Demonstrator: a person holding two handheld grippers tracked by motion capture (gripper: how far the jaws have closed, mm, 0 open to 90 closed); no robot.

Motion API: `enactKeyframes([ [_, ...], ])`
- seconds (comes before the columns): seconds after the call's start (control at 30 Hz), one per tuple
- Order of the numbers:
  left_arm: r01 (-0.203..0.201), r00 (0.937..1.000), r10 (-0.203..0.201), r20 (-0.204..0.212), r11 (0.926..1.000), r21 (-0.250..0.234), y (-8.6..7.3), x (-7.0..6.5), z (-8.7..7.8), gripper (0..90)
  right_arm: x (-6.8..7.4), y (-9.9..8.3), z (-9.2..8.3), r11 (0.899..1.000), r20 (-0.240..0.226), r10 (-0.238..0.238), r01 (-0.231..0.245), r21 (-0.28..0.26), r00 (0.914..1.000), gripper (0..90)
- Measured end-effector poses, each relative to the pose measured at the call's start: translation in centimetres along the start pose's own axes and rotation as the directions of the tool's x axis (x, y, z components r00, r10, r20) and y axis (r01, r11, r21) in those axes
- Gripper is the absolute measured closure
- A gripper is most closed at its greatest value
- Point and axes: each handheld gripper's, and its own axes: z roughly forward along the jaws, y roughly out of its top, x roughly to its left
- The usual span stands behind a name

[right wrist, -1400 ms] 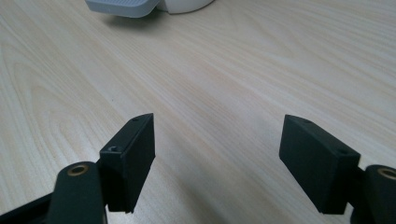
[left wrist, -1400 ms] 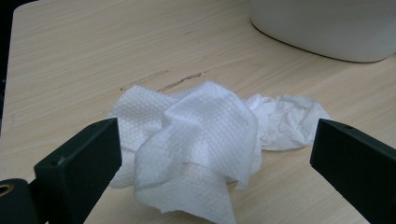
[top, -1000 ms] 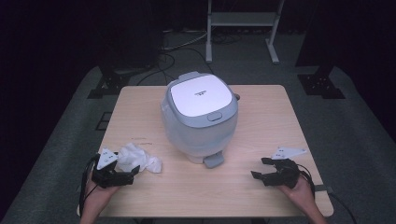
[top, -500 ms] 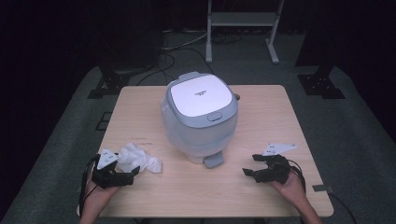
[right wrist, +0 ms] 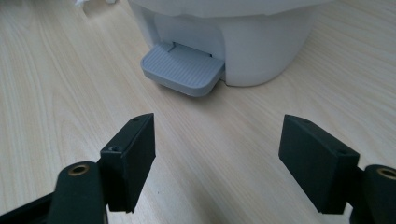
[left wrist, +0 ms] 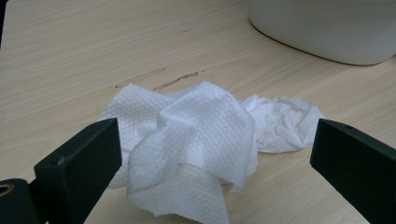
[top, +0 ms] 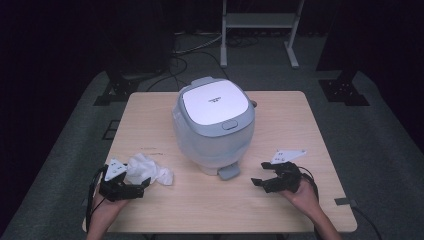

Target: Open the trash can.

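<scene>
Now: right gripper (top: 261, 181) shifted toward nine o'clock, jaws wide.
Left gripper (top: 142, 186) unmoved, wide around the tissue (left wrist: 201, 140); cooker (top: 214, 125) unchanged.

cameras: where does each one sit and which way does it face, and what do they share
High view: above the person's side, looking forward and down on the table; both hands, left gripper and right gripper show, open.
Left gripper view: on the left gripper, looking between its jaws at the tissue.
Right gripper view: on the right gripper, facing the bin and its pedal.
Shared: both gripper views catch the bin; the high view has tissue, bin and pedal.
</scene>
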Motion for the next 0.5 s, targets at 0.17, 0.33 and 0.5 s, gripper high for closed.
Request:
enactKeyframes([
  [0.17, -0.001, 1.0, 0.001, 0.003, 1.0, 0.005, 0.0, 0.0, 0.0, 1.3, 0.2, 0.4, 0.4, 1.0, -0.009, -0.006, 0.006, 0.005, 0.9999, 26.1],
  [0.33, 0.005, 0.9999, -0.005, 0.009, 1.0, 0.0, 0.0, 0.1, 0.0, 1.3, 0.4, 1.0, 0.9, 1.0, -0.019, -0.016, 0.016, 0.009, 0.9997, 26.3],
  [0.5, 0.003, 1.0, -0.003, 0.006, 1.0, -0.001, -0.1, 0.1, -0.1, 1.3, 0.5, 1.3, 1.3, 1.0, -0.029, -0.022, 0.022, 0.008, 0.9993, 28.6],
])
